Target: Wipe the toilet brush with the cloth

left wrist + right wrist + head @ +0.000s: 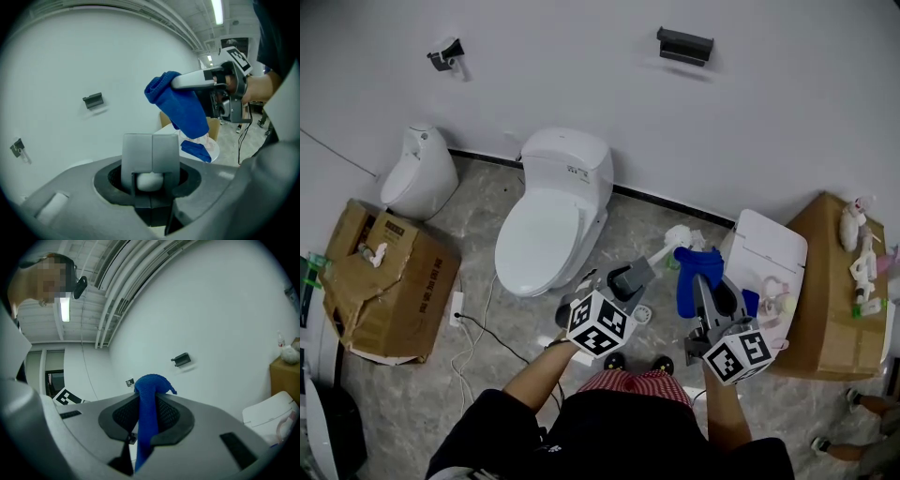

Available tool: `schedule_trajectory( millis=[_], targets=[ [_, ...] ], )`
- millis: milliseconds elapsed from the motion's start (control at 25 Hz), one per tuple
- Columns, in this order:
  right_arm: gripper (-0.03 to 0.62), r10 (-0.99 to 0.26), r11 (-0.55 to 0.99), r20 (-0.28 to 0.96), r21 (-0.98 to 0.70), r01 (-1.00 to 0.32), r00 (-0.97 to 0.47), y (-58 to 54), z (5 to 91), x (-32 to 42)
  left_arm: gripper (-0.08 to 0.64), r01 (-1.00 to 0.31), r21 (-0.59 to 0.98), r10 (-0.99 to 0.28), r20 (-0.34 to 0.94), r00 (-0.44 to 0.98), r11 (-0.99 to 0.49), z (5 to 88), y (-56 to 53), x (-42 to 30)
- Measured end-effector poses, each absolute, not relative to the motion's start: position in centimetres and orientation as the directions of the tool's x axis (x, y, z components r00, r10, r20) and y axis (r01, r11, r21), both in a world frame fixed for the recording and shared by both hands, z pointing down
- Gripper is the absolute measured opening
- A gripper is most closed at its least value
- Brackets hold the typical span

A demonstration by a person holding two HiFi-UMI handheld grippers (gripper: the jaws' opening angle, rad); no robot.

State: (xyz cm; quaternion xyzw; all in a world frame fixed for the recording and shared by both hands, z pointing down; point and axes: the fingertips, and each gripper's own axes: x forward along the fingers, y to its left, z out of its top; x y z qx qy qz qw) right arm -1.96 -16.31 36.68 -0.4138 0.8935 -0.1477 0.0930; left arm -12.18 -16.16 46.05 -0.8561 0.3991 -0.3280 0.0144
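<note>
My left gripper point(639, 273) is shut on the white handle of the toilet brush point(674, 240), whose white head points up and right toward the wall. In the left gripper view the round white handle point(150, 181) sits clamped between the grey pads point(137, 152). My right gripper point(700, 278) is shut on a blue cloth point(687, 289), which hangs just right of the brush head. In the right gripper view the cloth point(148, 411) runs up between the jaws and bunches above them. In the left gripper view the cloth point(180, 105) dangles from the right gripper point(174, 84).
A white toilet point(551, 217) with its lid down stands ahead on the left, a white urinal point(420, 173) farther left. Cardboard boxes point(382, 277) point(831, 281) flank the floor. A white lidded bin point(766, 246) sits by the right box. A cable point(487, 333) lies on the floor.
</note>
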Motion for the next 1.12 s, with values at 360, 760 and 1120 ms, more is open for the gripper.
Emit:
schedule_trajectory(
  millis=[360,760,1120],
  targets=[
    [0.067,-0.77,0.624,-0.079,-0.301,-0.721,-0.633,-16.2,34.4,-2.4,0.164,-0.687,-0.288,-0.721,0.482,0.498,-0.667,43.0,-16.9,-12.0],
    [0.067,-0.778,0.625,-0.124,-0.267,-0.734,-0.616,-15.9,31.9,-2.7,0.164,-0.706,-0.233,-0.732,0.374,0.569,-0.668,39.1,-16.4,-11.6],
    [0.067,-0.772,0.635,-0.158,-0.222,-0.74,-0.615,-16.2,29.7,-2.9,0.164,-0.717,-0.145,-0.721,0.298,0.626,-0.682,35.6,-16.3,-11.4]
  ],
)
